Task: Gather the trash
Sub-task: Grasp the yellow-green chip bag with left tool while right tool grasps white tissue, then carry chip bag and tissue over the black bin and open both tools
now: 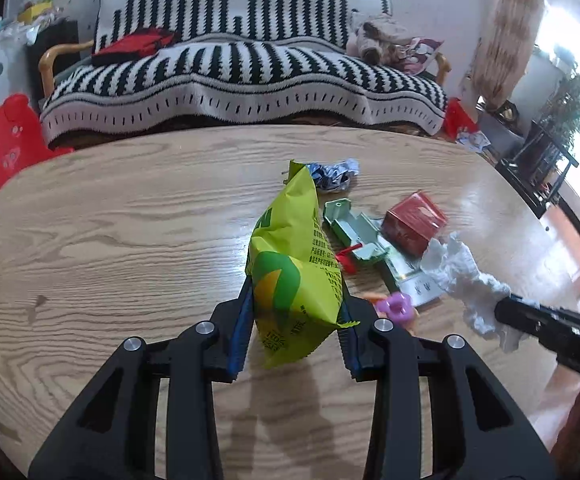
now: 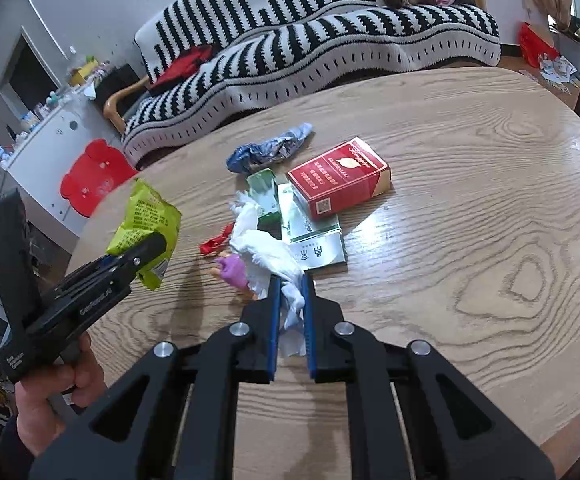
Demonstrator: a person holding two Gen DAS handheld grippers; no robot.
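My left gripper (image 1: 296, 316) pinches the crinkly yellow-green foil snack bag (image 1: 296, 268) between its jaws, held clear of the oak-grain table (image 1: 110, 220) left of the glossy red cigarette box (image 2: 340, 182). My right gripper (image 2: 290, 292) jaws press together on soft white crumpled tissue (image 2: 268, 252), nearer than that box, ready for disposal.

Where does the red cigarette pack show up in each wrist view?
Left wrist view: the red cigarette pack lies right of centre on the table, right of the green snack bag held in the left gripper.
Right wrist view: the pack lies just above centre, beyond the white tissue.
Shared landmark: the crumpled blue wrapper, just beyond the pack in both.
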